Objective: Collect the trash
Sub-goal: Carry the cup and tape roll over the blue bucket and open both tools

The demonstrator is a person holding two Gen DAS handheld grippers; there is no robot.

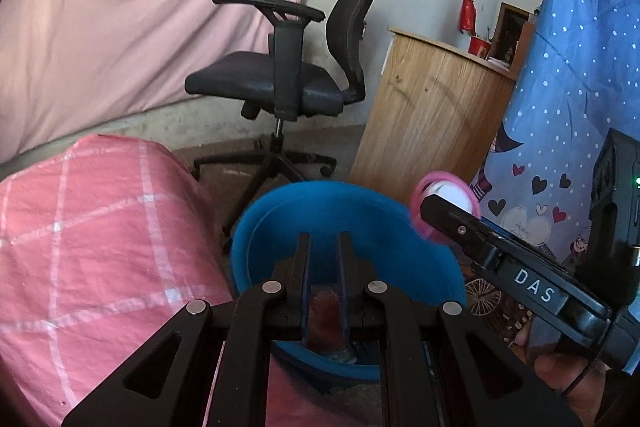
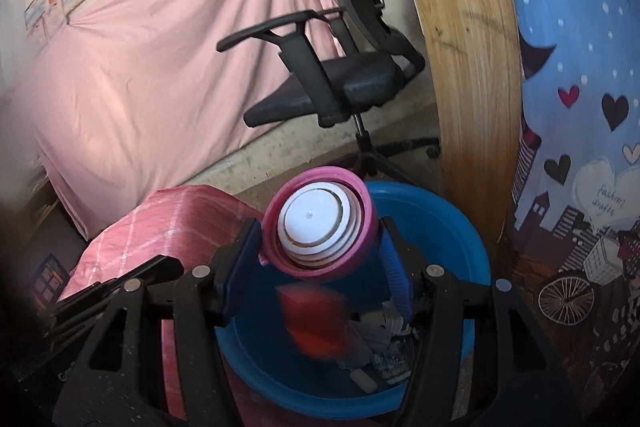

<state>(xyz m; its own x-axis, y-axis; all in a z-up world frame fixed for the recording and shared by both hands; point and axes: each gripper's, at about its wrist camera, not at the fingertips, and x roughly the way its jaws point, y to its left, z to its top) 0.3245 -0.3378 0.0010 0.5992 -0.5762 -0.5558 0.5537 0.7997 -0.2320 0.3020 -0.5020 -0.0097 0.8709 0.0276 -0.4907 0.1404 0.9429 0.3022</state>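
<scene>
While the pink-rimmed lid [image 2: 320, 225] is being pinched between the widely spread blue pads [image 2: 394, 277] of the right gripper [image 2: 320, 255], it is being held directly over the blue basin [image 2: 460, 227], which is lying at 6 o'clock beneath it in the right wrist view. The lid's flat white face is being presented toward the camera, so its axis is running along the fingers and its rim is being clamped edge-on. Inside the basin, a blurred red item [image 2: 314, 323] and some crumpled scraps [image 2: 390, 347] are being seen at 6 o'clock from the lid. The left gripper [image 1: 325, 259] is being kept nearly pressed together on a small reddish-brown piece [image 1: 326, 319], also above the basin, with the lid at 2 o'clock from it. A release straight downward is being judged sufficient.
</scene>
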